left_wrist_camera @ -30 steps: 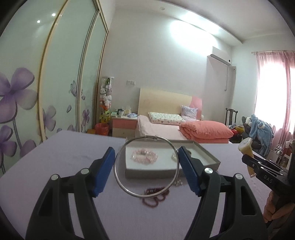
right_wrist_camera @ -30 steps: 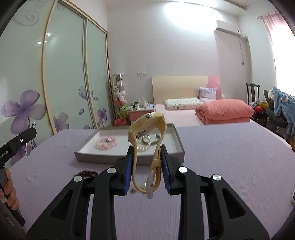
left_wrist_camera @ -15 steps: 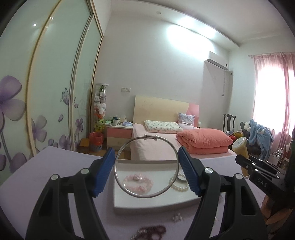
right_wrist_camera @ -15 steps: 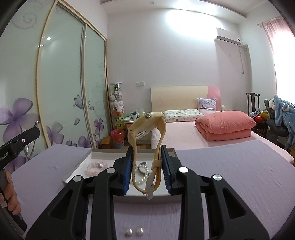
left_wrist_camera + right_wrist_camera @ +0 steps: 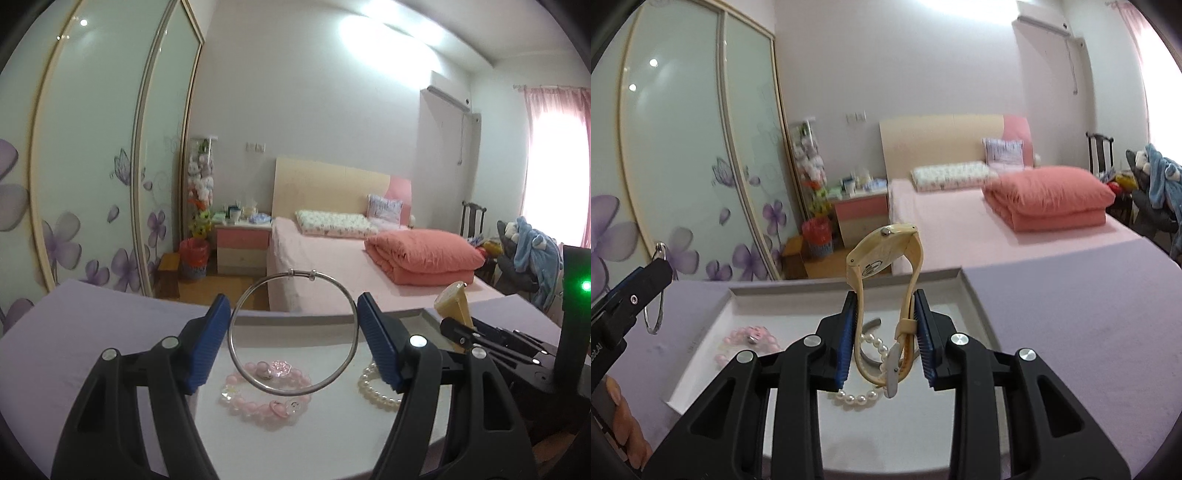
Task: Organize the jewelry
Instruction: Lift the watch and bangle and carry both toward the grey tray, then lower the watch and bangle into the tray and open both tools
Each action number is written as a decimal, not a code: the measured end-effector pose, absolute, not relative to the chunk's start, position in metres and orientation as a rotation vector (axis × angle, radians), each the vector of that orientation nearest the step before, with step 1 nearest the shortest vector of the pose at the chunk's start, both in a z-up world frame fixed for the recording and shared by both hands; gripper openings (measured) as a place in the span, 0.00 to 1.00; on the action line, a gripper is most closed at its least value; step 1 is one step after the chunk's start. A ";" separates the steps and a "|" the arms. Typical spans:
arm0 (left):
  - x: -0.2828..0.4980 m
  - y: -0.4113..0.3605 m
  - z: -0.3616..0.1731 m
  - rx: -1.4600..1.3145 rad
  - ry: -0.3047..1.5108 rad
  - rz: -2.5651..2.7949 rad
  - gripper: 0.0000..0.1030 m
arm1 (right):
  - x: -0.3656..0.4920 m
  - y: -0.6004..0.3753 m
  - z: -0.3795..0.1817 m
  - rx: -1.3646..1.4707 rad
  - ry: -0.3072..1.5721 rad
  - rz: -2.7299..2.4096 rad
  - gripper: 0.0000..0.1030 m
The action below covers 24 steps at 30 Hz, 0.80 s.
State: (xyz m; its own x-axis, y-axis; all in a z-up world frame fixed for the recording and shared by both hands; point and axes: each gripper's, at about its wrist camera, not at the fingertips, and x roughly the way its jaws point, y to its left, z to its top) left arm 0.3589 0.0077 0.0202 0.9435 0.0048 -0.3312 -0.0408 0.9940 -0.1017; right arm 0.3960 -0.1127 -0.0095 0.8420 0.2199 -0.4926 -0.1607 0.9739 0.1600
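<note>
Silver bangle (image 5: 293, 332) stands upright, pinched between the blue pads of the left gripper (image 5: 293, 341) above the white tray (image 5: 849, 286). Right gripper (image 5: 885, 338) is closed on a cream watch (image 5: 886, 295), also over the tray. Pink bracelet (image 5: 266, 391) and pearls (image 5: 376, 387) lie inside, apart.

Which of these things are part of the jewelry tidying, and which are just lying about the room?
Part of the job:
silver bangle in left gripper
yellow watch in right gripper
pink bracelet
pearl bracelet
tray

Just lying about:
bed
folded quilt
nightstand
</note>
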 end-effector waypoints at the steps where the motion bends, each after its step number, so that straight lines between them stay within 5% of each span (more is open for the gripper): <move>1: 0.365 0.008 0.017 -0.114 0.352 0.023 0.67 | 0.401 -0.112 -0.015 0.115 0.563 0.196 0.32; 16: 0.403 0.020 -0.012 -0.147 0.467 0.025 0.67 | 0.417 -0.102 -0.024 0.104 0.656 0.200 0.53; 24: 0.400 0.017 -0.013 -0.141 0.467 0.018 0.67 | 0.414 -0.101 -0.021 0.107 0.647 0.205 0.54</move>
State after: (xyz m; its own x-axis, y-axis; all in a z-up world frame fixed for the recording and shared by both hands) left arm 0.3996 0.0168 -0.0132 0.8931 -0.0149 -0.4496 -0.0497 0.9901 -0.1316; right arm 0.4137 -0.1010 -0.0209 0.7786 0.2225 -0.5867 -0.1561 0.9743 0.1623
